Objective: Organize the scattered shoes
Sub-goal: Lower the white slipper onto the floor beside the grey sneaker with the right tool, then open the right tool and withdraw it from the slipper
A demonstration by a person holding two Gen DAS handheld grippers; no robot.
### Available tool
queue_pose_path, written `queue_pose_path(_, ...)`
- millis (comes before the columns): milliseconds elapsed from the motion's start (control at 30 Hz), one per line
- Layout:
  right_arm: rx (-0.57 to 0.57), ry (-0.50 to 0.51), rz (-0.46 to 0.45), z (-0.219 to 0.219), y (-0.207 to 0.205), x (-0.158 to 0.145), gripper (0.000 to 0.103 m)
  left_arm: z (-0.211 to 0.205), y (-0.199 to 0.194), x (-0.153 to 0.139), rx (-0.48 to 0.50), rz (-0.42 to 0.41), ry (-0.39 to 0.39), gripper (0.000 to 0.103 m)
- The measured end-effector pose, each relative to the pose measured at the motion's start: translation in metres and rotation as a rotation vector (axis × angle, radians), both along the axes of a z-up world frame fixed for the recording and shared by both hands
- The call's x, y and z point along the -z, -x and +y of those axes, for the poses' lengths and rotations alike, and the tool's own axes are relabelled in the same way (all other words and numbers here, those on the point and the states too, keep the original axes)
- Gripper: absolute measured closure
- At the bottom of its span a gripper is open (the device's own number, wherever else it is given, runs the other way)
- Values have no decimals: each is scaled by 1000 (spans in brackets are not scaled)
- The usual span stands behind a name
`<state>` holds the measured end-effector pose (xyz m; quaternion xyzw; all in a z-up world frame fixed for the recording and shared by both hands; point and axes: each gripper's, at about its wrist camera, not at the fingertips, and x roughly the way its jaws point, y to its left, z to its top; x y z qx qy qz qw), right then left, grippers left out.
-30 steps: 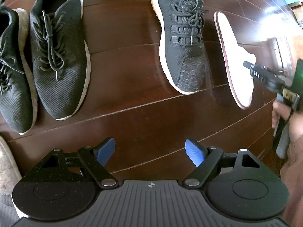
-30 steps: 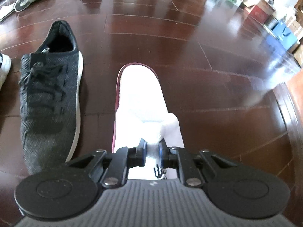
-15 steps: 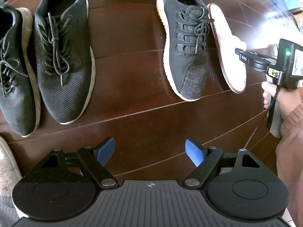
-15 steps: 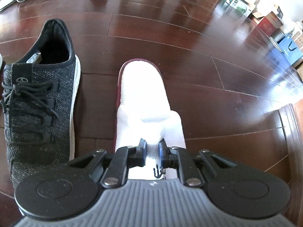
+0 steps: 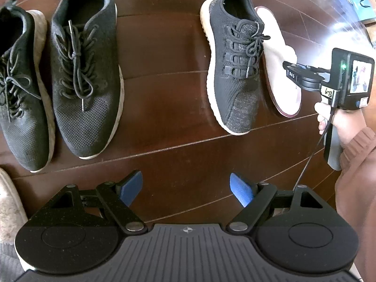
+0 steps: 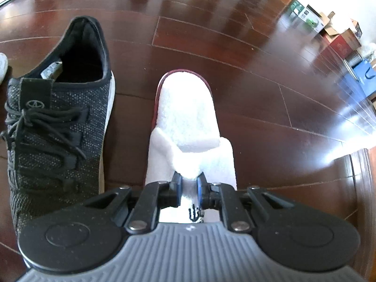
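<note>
Right tongs [image 6: 189, 183] clamped on the white slipper [image 6: 188, 117] beside the dark sneaker [image 6: 56, 122] — left tongs [image 5: 186, 188] spread apart, holding nothing

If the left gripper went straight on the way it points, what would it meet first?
Probably bare floor. The open left gripper aims into the gap between the laced black shoe and the knit sneaker. Neither lies in line, though depth is unclear.

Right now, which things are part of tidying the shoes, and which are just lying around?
Part of the job:
white slipper, pinched by the right gripper
knit sneaker beside it
two black lace-up sneakers
left gripper, open and empty

Just lying around:
cardboard boxes
blue bag
</note>
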<state>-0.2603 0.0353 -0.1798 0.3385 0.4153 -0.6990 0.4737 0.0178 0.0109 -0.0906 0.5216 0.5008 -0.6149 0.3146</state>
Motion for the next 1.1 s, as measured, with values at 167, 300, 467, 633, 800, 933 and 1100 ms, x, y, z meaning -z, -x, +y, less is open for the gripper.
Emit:
queue_pose_path(167,74,33,-61,7,7,-16,70,-5,-4,-4,-18,5,11,17)
queue_pose_path(300,126,76,-117,23,7,-42,68,-12,-6,-10,-48,21,31,17)
queue_pose_path(467,143,127,-192,51,-10,-97,67,-24,-13,-27,-118,36,85,17)
queue_pose_path(633,148,180,-271,76,-25,-161,66,-45,-17,-56,-181,62,149,17)
queue_pose_path(800,163,223,-402,93,-32,-232,65,-94,-30,-122,-227,1,308,17)
queue_pose_path(933,125,261,-514,71,-45,-288,65,-142,-50,-187,-311,-26,442,17)
queue_pose_path(1100,63,323,-529,22,-61,-311,61,-222,-88,-211,-386,8,543,17)
